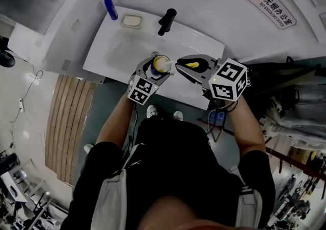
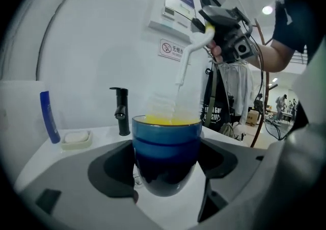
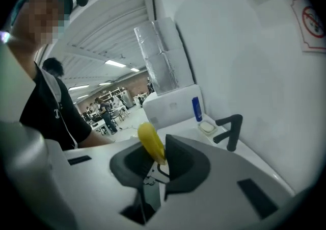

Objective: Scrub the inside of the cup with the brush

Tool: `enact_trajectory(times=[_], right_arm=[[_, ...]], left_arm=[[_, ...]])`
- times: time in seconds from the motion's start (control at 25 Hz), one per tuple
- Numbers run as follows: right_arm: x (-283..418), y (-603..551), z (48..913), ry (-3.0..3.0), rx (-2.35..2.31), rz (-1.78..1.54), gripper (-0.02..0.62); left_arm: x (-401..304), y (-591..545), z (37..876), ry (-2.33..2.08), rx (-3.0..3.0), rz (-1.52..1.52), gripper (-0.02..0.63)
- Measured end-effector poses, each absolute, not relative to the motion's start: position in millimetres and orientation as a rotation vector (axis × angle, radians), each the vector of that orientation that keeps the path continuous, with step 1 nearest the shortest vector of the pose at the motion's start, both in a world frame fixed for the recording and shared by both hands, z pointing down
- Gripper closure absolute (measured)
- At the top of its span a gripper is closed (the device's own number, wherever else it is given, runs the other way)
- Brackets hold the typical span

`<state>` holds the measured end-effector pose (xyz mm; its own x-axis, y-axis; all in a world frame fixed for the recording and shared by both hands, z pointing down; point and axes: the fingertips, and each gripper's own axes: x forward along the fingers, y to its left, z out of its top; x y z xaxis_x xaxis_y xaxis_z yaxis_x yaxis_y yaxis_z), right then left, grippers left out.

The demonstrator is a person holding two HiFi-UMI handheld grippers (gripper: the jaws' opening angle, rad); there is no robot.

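Observation:
A blue cup (image 2: 167, 139) with a yellow inside sits upright between the jaws of my left gripper (image 2: 166, 173), which is shut on it. In the head view the cup (image 1: 162, 63) hangs over the white sink (image 1: 114, 50), in the left gripper (image 1: 156, 69). My right gripper (image 1: 186, 66) is shut on the brush's yellow handle end (image 3: 151, 141). Seen from the left gripper, the brush's white stem (image 2: 186, 63) slants down from the right gripper (image 2: 222, 20), and its pale bristles (image 2: 164, 105) reach into the cup's mouth.
A black faucet (image 1: 167, 21) stands at the back of the sink, with a soap dish (image 1: 131, 21) and a blue bottle (image 1: 111, 7) to its left. A no-smoking sign (image 1: 268, 3) hangs on the white wall behind. The person's torso fills the lower head view.

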<state>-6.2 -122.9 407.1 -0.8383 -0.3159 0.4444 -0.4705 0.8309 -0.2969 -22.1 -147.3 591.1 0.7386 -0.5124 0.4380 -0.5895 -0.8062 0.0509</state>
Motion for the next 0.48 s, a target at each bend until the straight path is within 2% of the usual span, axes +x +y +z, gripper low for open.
enact_trajectory(times=[0.48], right_arm=[[-55.0,-168.1,386.7,-2.761,0.583,0.514,0.555]], left_arm=[[4.7,-106.6,573.1,-0.725,2.87,0.603,0.239]])
